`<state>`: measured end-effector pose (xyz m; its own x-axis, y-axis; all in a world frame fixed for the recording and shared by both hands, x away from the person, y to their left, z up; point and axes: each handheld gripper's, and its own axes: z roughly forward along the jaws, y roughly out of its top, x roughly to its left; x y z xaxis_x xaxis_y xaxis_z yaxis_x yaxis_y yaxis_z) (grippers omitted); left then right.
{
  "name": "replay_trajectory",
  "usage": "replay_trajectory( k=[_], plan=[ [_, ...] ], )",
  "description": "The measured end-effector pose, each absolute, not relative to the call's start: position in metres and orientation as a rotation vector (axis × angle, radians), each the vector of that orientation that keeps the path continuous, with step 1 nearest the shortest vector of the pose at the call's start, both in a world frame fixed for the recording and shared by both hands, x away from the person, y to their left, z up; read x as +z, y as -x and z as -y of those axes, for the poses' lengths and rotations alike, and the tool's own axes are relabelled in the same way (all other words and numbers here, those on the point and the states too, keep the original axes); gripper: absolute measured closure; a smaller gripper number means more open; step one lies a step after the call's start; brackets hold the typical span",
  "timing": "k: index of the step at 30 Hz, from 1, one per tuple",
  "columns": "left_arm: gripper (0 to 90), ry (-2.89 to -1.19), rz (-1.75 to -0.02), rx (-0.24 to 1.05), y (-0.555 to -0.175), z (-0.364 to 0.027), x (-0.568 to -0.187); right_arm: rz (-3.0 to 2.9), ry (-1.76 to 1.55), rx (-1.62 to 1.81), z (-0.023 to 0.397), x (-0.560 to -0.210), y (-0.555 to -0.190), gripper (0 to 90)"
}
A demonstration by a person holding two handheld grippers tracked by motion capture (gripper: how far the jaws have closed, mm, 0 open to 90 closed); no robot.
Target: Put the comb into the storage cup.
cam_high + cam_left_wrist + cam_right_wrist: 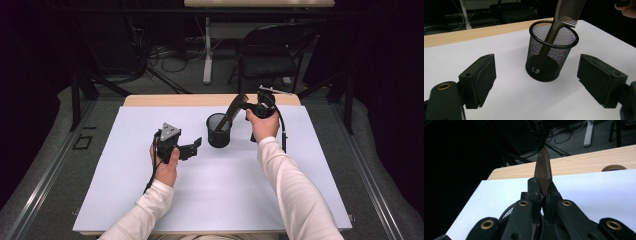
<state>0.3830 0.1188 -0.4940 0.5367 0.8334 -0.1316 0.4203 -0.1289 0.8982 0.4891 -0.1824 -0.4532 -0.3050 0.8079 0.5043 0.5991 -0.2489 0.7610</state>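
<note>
A black mesh cup (218, 131) stands upright near the middle of the white sheet. A brown comb (231, 112) leans out of the cup toward the far right, its handle end down inside. My right gripper (248, 106) is shut on the comb's toothed upper part; in the right gripper view the comb (543, 168) sticks up between the closed jaws of that gripper (543, 187), with the cup's rim (507, 213) below. My left gripper (196, 146) stands open a little left of the cup. In the left gripper view the cup (551, 53) and comb (564, 12) lie ahead of the gripper (537, 67), apart from its pads.
The white sheet (150, 200) covers most of the table, leaving a wooden strip (165, 100) along the far edge. A black chair (272, 50) and floor cables (165, 55) lie beyond the table. Dark surroundings flank both sides.
</note>
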Motion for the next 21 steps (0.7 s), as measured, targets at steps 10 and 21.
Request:
replay_trajectory(
  k=[10, 21],
  plan=[
    [15.8, -1.755, -1.048, 0.511, -0.3817, -0.1180, -0.4939, -1.812, -1.727, 1.570, 0.1811, -0.4570, -0.4888, 84.1],
    [15.8, -1.757, -1.056, 0.509, -0.3818, -0.1190, -0.4949, -1.802, -1.728, 1.578, 0.1815, -0.4578, -0.4875, 71.7]
  ],
)
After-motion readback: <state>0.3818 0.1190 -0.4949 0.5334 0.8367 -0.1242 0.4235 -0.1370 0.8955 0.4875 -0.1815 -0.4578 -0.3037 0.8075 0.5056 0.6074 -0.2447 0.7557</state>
